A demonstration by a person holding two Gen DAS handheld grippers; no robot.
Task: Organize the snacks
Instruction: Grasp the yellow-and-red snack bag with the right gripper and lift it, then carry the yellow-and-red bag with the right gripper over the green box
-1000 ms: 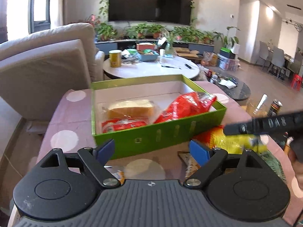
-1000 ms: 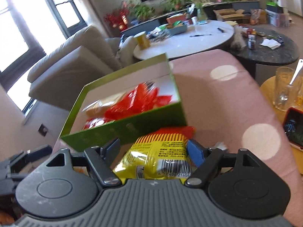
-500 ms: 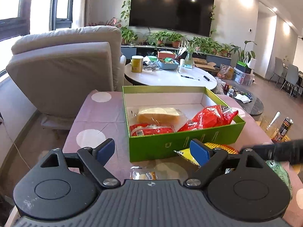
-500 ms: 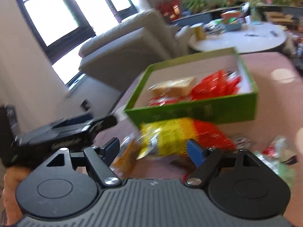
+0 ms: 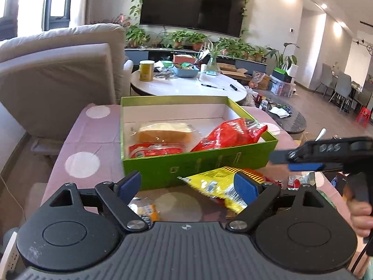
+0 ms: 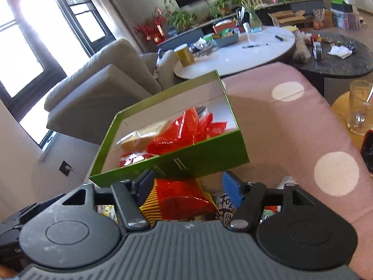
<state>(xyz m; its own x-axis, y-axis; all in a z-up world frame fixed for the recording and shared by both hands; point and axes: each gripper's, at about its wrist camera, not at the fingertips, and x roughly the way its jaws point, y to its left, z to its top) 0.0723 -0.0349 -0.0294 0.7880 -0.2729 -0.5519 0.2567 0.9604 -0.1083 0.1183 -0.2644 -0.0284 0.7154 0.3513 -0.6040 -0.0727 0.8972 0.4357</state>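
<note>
Left gripper (image 5: 187,184) is hovering low over the pink dotted table (image 5: 77,149), its blue pads spread wide and gripping nothing; a yellow bag (image 5: 214,184) is lying on the cloth between and beyond them, just in front of the near wall of the green box (image 5: 198,165). Right gripper (image 6: 187,186) is standing half open over the same yellow-and-red bag (image 6: 179,200), which is sitting between its pads; whether the pads are pressing on it cannot be told. From the left wrist view the right gripper (image 5: 300,162) is reaching in from the right, held by a hand (image 5: 360,212), its tips close to the box's right near corner. Inside the box, a bread slice (image 5: 163,131) in clear wrap is lying at the left, a red pack (image 5: 156,150) nearer in front of it, and a red bag (image 5: 230,134) at the right. A small orange packet (image 5: 145,211) is lying on the table near the left gripper's left pad.
</note>
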